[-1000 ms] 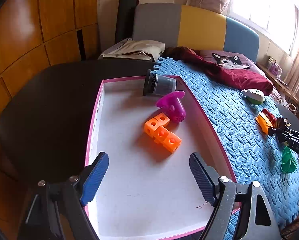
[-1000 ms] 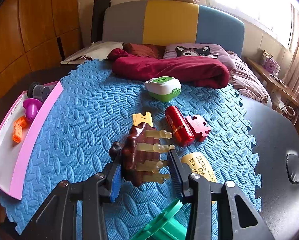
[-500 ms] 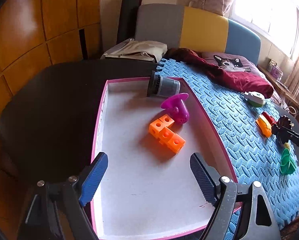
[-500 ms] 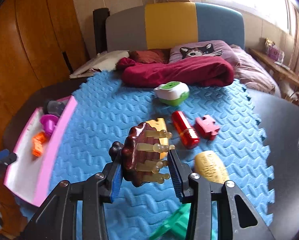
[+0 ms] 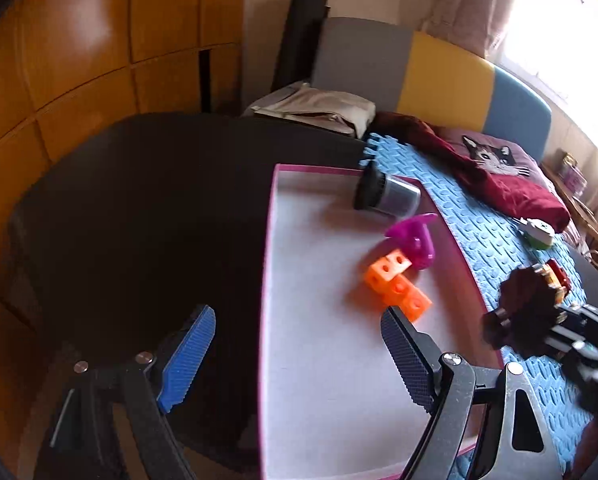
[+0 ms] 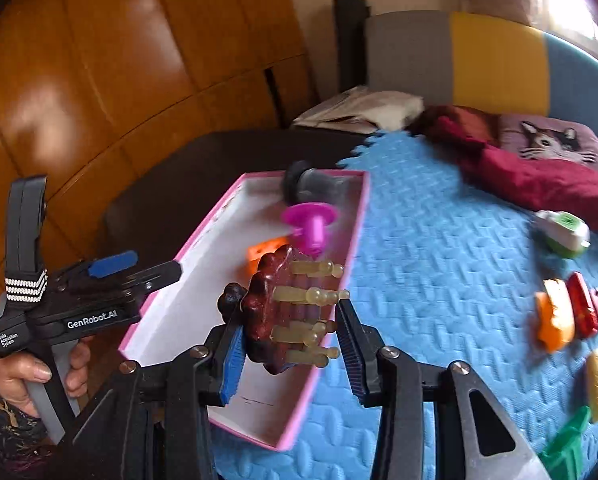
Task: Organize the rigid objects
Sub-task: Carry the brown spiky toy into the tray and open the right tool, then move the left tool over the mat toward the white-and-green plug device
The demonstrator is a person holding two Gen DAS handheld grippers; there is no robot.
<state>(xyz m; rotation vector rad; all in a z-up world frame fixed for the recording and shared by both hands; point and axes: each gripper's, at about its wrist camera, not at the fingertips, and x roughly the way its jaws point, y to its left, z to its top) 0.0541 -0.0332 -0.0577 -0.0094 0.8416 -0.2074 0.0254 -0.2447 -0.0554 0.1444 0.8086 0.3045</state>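
Carrying the brown massager (image 6: 277,312), clamped between the fingers (image 6: 230,364) of the right gripper (image 6: 289,354), now sitting at lower centre of the right wrist view, directly in front of the pink tray (image 6: 323,364); a second ago hanging over the blue mat (image 6: 439,280) among the loose items, with the tray only a sliver at the far left of frame. Showing in the left wrist view too, entering from the right edge (image 5: 527,304), just past the tray's right rim. Holding the left gripper (image 5: 295,364) low in frame with fingers wide apart and nothing between them, drifted so the left finger now sits over the dark table (image 5: 139,220) instead of the tray floor. Already lying in the tray: grey cup (image 5: 387,196), purple piece (image 5: 413,236), orange cubes (image 5: 397,288). Leaving the lowering and release into the tray undone, probably next; waiting on the mat at right of the right wrist view, several more items (image 6: 571,312).
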